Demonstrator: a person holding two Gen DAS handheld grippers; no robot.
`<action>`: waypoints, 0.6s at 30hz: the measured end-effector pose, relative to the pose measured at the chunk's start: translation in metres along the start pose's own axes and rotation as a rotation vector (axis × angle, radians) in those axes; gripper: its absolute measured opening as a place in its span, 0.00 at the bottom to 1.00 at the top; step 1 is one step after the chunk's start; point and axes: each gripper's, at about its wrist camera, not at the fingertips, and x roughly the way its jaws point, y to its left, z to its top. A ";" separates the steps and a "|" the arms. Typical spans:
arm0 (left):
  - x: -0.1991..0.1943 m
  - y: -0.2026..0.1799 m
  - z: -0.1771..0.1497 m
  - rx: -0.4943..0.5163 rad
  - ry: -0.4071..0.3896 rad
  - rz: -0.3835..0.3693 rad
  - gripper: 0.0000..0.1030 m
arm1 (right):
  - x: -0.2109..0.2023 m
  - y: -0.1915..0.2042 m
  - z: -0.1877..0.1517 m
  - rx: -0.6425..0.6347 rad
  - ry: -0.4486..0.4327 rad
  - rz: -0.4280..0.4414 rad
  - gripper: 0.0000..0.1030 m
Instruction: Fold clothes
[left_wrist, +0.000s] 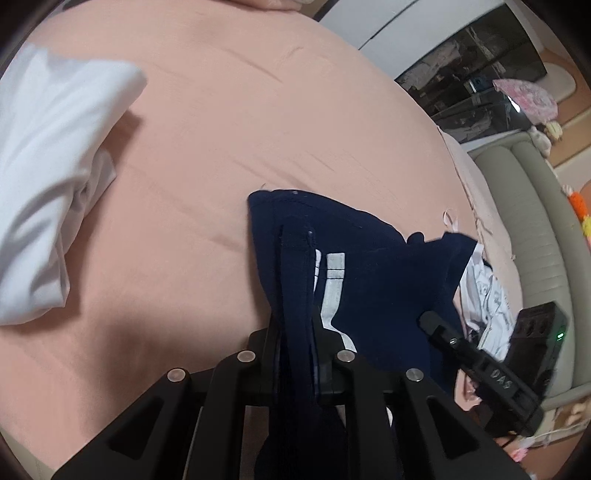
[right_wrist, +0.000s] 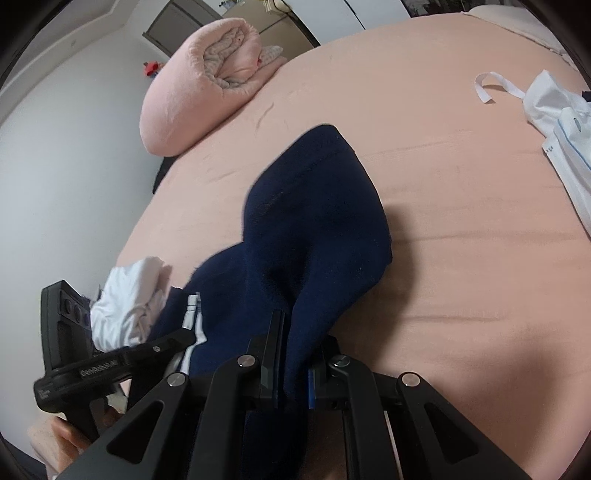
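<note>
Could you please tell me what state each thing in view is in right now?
Left tongs: shut on the navy garment.
Right tongs: shut on the navy garment.
Navy garment: bunched, far end resting on the bed.
White shirt: loosely folded on the bed.
Pink blanket: rolled up.
Bed sheet: spread flat, lightly creased.

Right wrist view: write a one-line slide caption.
Right gripper shut on navy garment over the pink bed sheet, left gripper alongside.
</note>
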 end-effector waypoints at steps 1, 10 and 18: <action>0.000 0.002 0.000 -0.010 0.012 -0.012 0.11 | 0.002 -0.002 -0.001 0.009 0.009 0.003 0.08; -0.026 -0.019 -0.002 0.102 0.021 0.203 0.59 | -0.009 -0.016 0.003 0.092 0.028 -0.021 0.57; -0.061 -0.021 -0.013 0.054 -0.039 0.179 0.82 | -0.052 0.009 0.000 -0.047 0.009 -0.116 0.73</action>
